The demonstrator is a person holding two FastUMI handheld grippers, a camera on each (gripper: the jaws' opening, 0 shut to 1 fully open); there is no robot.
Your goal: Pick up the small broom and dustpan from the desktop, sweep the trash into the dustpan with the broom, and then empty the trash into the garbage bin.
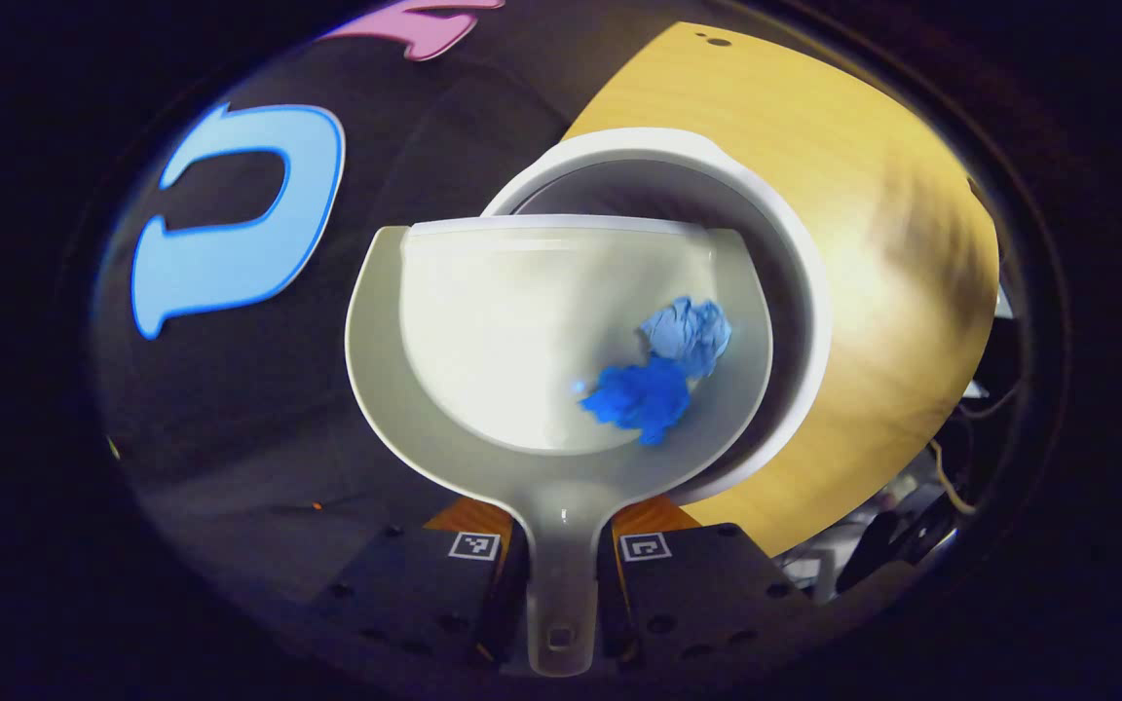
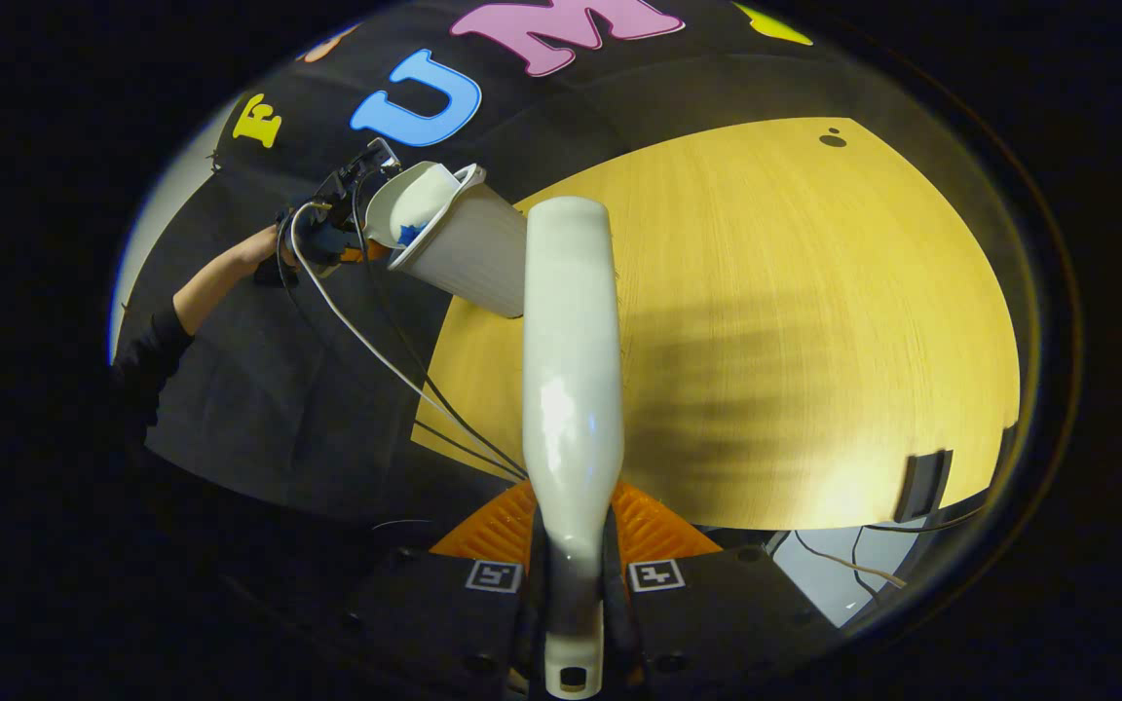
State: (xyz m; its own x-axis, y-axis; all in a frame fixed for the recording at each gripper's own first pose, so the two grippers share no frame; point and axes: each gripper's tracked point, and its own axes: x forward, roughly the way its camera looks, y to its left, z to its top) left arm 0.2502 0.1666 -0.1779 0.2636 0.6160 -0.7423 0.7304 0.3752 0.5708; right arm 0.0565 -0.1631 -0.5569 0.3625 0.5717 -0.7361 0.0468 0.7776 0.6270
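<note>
With the desktop (image 2: 766,321) swept, the left gripper (image 1: 561,584), jaws clamped on its handle, tips the dustpan (image 1: 483,331) over the garbage bin (image 1: 795,273), trash (image 1: 663,365) not yet dropped, while the right gripper (image 2: 573,594) clamps the broom (image 2: 569,370).

**A:** We're looking across a wooden tabletop (image 2: 814,321), warm yellow, fine grain running through it, and there's a small dark hole (image 2: 832,139) near its far edge.

**B:** Black cloth wall (image 2: 259,409) behind it, hanging in soft folds. In the left gripper view the same cloth (image 1: 259,389) takes the left side, the tabletop (image 1: 873,195) the right.

**A:** Light's uneven: a bright patch low on the wood, a broad blurred shadow (image 2: 707,389) across the middle.

**B:** A dark flat block (image 2: 921,484) sits at the table's near right edge, and below it loose cables (image 2: 853,565) trail over a pale floor (image 2: 814,574).

**A:** More cables (image 1: 951,487) past the table's edge in the left gripper view, too dim to sort out.
</note>
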